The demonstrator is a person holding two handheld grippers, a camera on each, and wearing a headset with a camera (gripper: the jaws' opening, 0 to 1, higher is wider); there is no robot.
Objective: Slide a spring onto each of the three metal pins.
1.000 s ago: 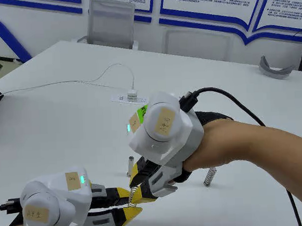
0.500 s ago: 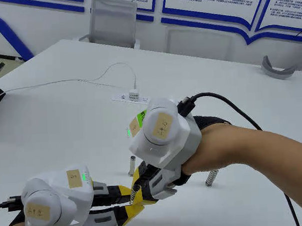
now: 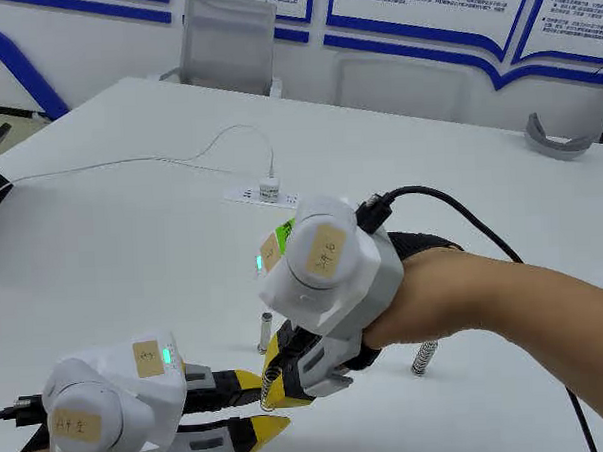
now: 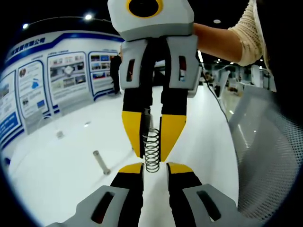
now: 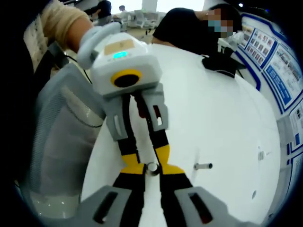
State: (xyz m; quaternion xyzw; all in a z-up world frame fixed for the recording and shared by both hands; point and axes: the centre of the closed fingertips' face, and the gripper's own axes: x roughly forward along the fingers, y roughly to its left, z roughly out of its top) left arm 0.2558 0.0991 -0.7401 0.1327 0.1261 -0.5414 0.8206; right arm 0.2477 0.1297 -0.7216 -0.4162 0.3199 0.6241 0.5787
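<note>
1. Down at the near edge of the white table (image 3: 133,253), the two handheld grippers meet nose to nose. The right gripper (image 3: 276,387) comes in from the right on a bare forearm, and the left gripper (image 3: 251,403) pokes in from the bottom left corner.
2. The right gripper's yellow-tipped jaws are pinching a spring (image 4: 151,146) lengthwise. The coil sits snug between the two yellow pads, and you get the best look at it from the left gripper view.
3. There's something thin and dark in the gap above the coil. It could be a pin, but honestly I can't tell.
4. The left gripper's jaws are parted by a narrow gap, and the near end of that spring sits right at their tips. I can't make out whether they actually touch it.
5. One metal pin (image 3: 264,333) stands upright on the table just behind the jaws, bare, with no spring on it.
6. A second spring (image 3: 420,358) is off to the right on the table, near the person's wrist, and nothing is touching it.
7. Further back there's a small white power strip (image 3: 263,195) with a thin cable (image 3: 129,165) trailing off to the left, and a grey chair (image 3: 228,39) at the far edge.
</note>
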